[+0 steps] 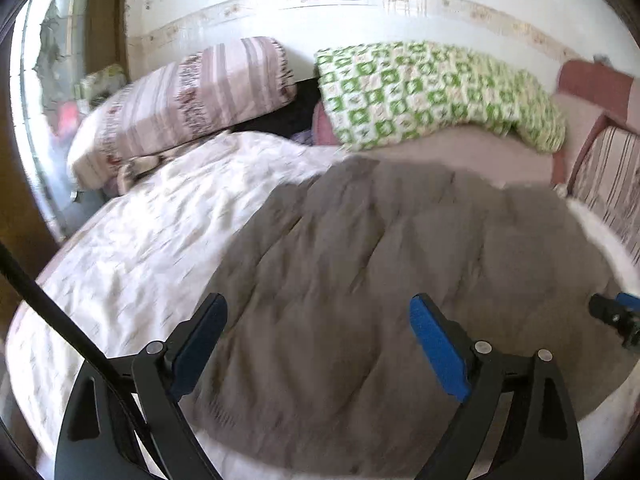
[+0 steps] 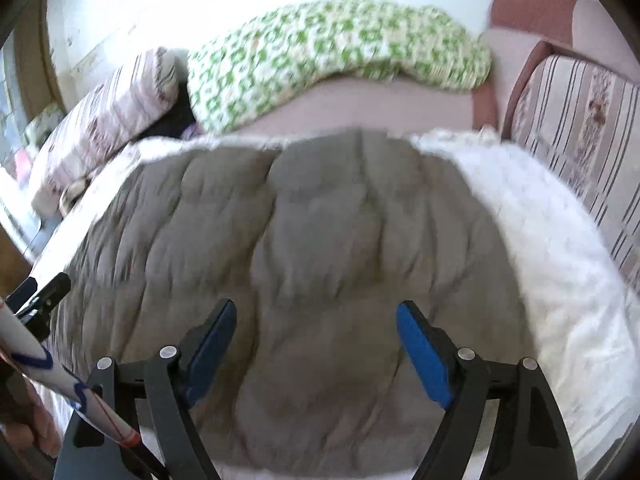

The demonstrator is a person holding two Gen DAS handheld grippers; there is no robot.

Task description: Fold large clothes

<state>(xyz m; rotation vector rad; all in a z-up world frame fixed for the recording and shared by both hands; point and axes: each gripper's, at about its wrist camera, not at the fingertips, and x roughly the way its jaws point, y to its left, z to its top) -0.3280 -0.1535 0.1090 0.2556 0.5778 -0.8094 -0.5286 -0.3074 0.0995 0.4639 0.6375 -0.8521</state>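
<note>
The left gripper [image 1: 318,322] and right gripper [image 2: 316,326] both hang with blue-padded jaws spread wide, pinching nothing, above the grey-brown quilted padded garment [image 2: 312,220] — it lies spread flat on the crumpled white bedsheet [image 1: 168,216]. Beyond it — a green-and-white checked blanket [image 1: 432,92].

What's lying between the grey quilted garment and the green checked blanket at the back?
In the right wrist view, a bare strip of pinkish bed cover separates the grey quilted garment from the green checked blanket; nothing rests on it.
</note>
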